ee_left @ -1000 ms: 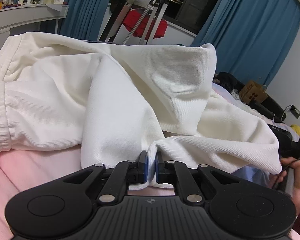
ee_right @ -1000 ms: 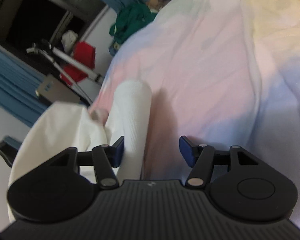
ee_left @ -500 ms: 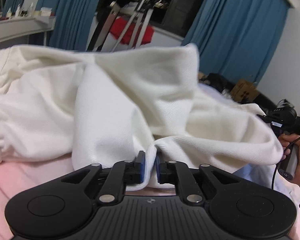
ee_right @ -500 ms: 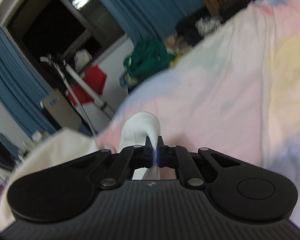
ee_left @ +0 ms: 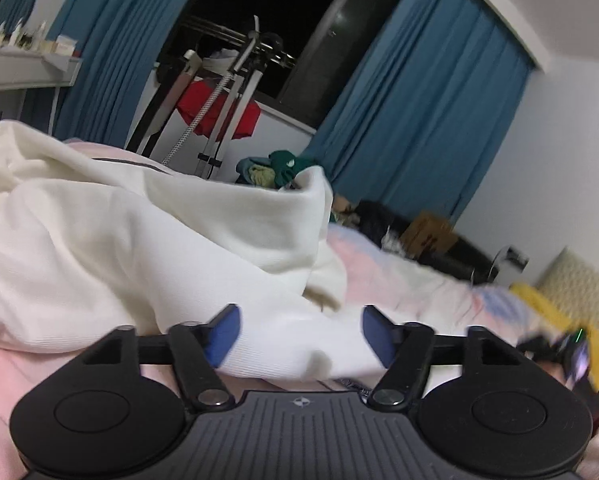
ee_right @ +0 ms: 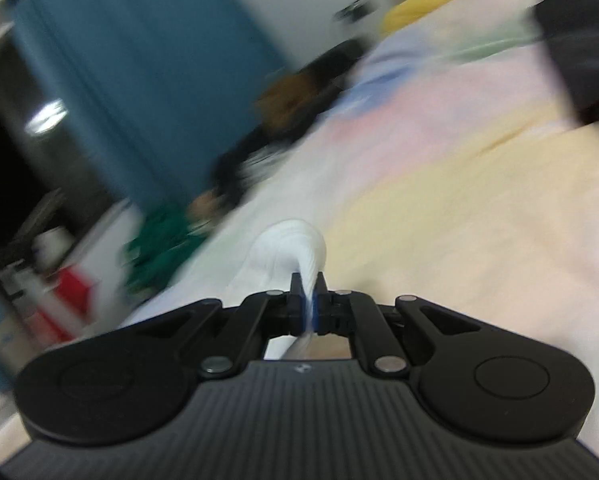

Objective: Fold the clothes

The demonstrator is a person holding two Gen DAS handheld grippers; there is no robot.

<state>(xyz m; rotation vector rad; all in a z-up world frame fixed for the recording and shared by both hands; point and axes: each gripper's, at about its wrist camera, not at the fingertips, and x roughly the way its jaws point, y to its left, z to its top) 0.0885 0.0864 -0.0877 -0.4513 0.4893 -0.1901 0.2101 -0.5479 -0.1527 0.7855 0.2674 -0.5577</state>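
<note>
A white ribbed garment (ee_left: 119, 240) lies rumpled on the pastel bed sheet (ee_left: 411, 280), filling the left and middle of the left wrist view. My left gripper (ee_left: 299, 334) is open, and a fold of the white cloth lies loose between its blue pads. In the right wrist view, my right gripper (ee_right: 308, 304) is shut on a bunched end of the white garment (ee_right: 291, 248), which rises above the fingertips over the bed sheet (ee_right: 459, 200). That view is blurred by motion.
Blue curtains (ee_left: 415, 112) and a dark window stand behind the bed. A drying rack (ee_left: 219, 108) with a red cloth stands at its far side, with a green clothes pile (ee_left: 279, 168) beside it. A dark object (ee_right: 579, 52) sits at the upper right of the right wrist view.
My left gripper has opened and let go of the white fold it pinched. My right gripper closed on the garment's end half a second ago and has swung right with it.
</note>
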